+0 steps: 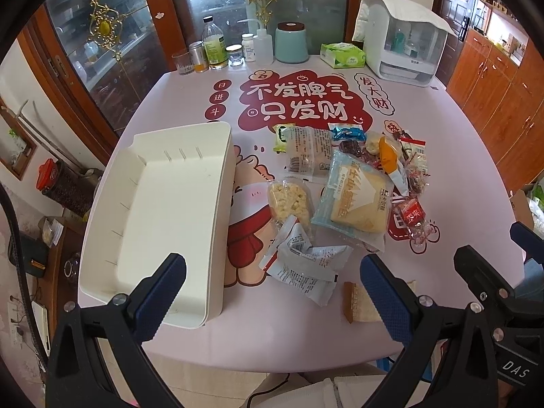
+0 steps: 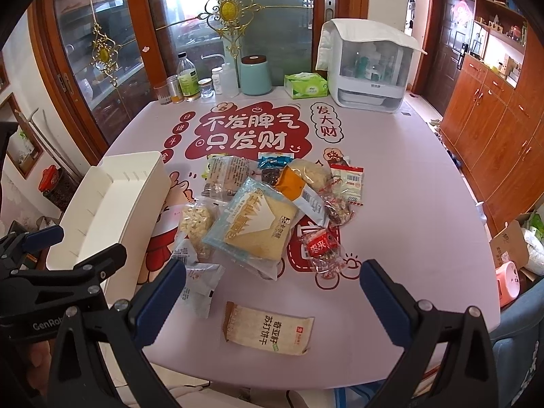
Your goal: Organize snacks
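A white plastic bin stands empty on the table's left side; it also shows in the right wrist view. A pile of wrapped snacks lies right of it, with a blue bread pack on top. A beige cracker pack lies alone near the front edge, partly hidden in the left wrist view. My left gripper is open and empty above the front edge, by the bin's near corner. My right gripper is open and empty, just above the cracker pack.
The pink table carries bottles and jars, a teal canister, a tissue pack and a white appliance along its far edge. Wooden cabinets stand to the right.
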Demonstrator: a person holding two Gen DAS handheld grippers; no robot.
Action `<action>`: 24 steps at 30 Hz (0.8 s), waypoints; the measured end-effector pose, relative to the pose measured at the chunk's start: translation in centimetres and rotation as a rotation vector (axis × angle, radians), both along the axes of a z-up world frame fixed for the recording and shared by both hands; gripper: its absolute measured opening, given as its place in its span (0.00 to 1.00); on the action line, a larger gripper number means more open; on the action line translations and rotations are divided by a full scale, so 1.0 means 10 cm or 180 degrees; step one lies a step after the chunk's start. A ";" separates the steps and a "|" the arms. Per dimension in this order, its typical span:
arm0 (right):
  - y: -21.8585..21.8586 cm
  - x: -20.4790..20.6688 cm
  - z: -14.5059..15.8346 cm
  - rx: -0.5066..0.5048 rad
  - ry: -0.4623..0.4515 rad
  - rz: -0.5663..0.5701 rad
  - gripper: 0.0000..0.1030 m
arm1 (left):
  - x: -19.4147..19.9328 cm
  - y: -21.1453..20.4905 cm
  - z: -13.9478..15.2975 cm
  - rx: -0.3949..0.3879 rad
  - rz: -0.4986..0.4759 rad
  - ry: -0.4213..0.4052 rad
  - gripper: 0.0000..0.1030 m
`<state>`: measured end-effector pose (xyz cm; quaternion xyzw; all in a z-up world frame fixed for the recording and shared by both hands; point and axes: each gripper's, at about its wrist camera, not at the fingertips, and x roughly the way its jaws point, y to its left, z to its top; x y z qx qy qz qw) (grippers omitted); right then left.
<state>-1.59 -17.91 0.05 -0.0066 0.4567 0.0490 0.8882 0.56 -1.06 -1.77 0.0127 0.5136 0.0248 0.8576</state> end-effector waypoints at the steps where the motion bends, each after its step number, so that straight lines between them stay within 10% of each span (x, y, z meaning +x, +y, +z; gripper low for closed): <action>1: 0.00 0.00 -0.01 0.0005 0.0009 0.0002 1.00 | 0.00 0.00 -0.01 -0.0001 0.0000 0.0003 0.99; 24: -0.18 0.03 -0.13 0.0069 0.0093 0.0030 1.00 | 0.09 -0.25 -0.21 -0.0039 -0.0110 0.0238 0.99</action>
